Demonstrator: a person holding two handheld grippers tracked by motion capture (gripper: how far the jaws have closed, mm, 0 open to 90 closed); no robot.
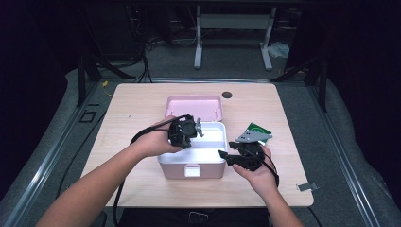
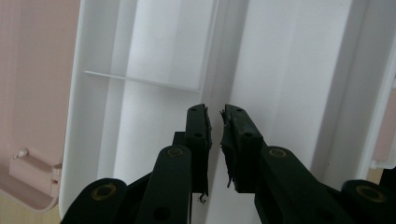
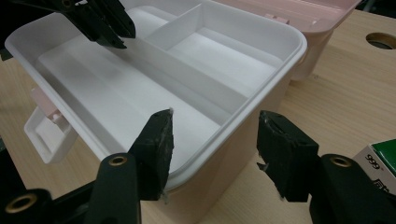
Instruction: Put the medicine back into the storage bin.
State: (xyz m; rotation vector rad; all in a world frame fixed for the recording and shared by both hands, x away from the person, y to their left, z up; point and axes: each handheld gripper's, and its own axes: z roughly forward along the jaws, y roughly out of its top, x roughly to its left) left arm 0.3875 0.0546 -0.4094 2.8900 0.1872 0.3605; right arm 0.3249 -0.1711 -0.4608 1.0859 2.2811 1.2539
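Pink box (image 1: 191,166) at frame centre on table (image 1: 137,106), lid (image 1: 194,107) open behind, white tray (image 1: 208,142) inside. Left gripper (image 1: 197,128) over tray's left part. Right gripper (image 1: 226,152) at box's right edge. Green packet (image 1: 259,129) just right.

The pink box (image 1: 191,166) is looking like smooth, slightly glossy plastic, and the white tray (image 3: 154,84) sitting inside it is showing the same smooth plastic sheen. The table (image 1: 142,101) is showing a pale, matt wood-grain surface. The right gripper (image 3: 215,154) is wearing matt black pads (image 3: 158,149) with rough, frayed edges.
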